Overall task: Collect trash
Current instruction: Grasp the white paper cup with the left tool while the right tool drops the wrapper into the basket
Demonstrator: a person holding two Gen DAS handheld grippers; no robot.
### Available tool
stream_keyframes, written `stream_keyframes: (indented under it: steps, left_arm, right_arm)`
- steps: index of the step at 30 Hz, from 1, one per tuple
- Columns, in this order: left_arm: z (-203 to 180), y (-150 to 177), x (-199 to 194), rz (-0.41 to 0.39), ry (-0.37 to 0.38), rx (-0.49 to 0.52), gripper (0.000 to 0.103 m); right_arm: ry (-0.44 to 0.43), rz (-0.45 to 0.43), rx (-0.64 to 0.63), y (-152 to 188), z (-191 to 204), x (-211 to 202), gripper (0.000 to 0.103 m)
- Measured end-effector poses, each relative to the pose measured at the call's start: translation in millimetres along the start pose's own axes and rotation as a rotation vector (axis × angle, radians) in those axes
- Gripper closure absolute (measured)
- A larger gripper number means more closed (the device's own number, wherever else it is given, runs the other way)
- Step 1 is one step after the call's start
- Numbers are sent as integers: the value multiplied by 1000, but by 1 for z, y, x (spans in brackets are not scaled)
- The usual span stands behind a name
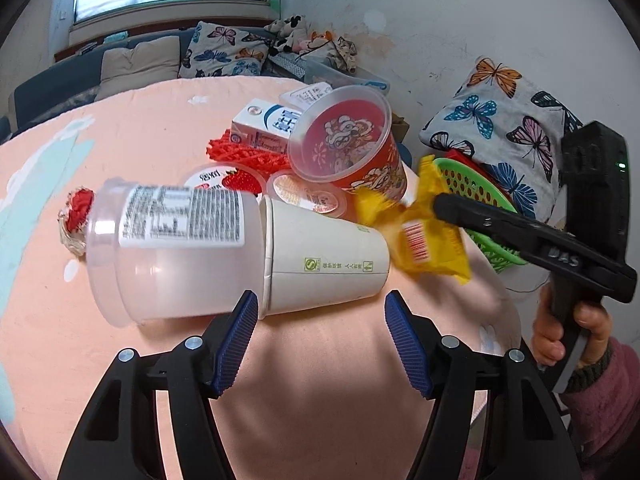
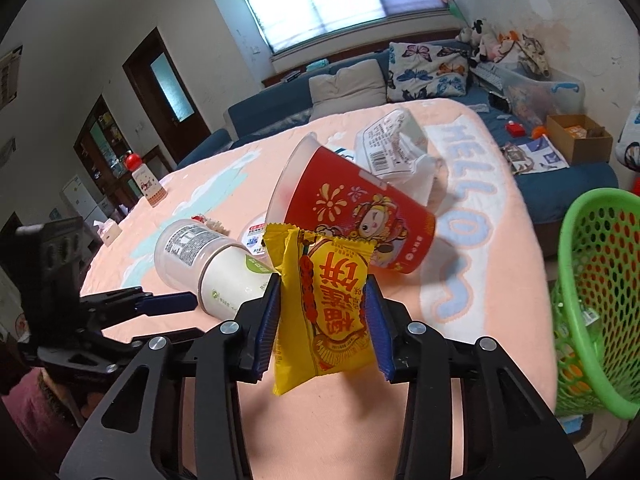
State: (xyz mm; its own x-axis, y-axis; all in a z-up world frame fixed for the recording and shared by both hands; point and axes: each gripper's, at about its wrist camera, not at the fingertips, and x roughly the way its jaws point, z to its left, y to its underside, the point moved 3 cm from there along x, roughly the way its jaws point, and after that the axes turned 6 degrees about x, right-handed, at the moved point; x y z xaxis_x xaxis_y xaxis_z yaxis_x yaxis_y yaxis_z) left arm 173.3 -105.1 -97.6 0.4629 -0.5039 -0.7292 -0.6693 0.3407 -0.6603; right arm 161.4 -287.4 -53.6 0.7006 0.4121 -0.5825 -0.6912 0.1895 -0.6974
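My right gripper is shut on a yellow snack wrapper and holds it above the peach tablecloth; it also shows in the left wrist view. My left gripper is open and empty, just in front of a white paper cup lying on its side, nested in a clear plastic jar. Behind them lie a red noodle cup, a milk carton, yogurt tubs and red mesh. A green basket stands to the right.
The table carries a peach cloth with "HELLO" lettering. A butterfly pillow leans behind the basket. A blue sofa with cushions lies beyond the table. A red-capped bottle stands at the table's far left.
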Motion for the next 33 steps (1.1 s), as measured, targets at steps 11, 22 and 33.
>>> stream_keyframes:
  steps: [11, 22, 33]
  left_arm:
    - [-15, 0, 13, 12, 52, 47, 56]
    - [-13, -14, 29, 11, 92, 31, 61]
    - [-29, -8, 31, 11, 192, 42, 96]
  right_arm:
    - [43, -32, 13, 5, -13, -21, 63]
    - [92, -60, 37, 8, -29, -39, 63]
    - [144, -81, 53, 10, -45, -58, 63]
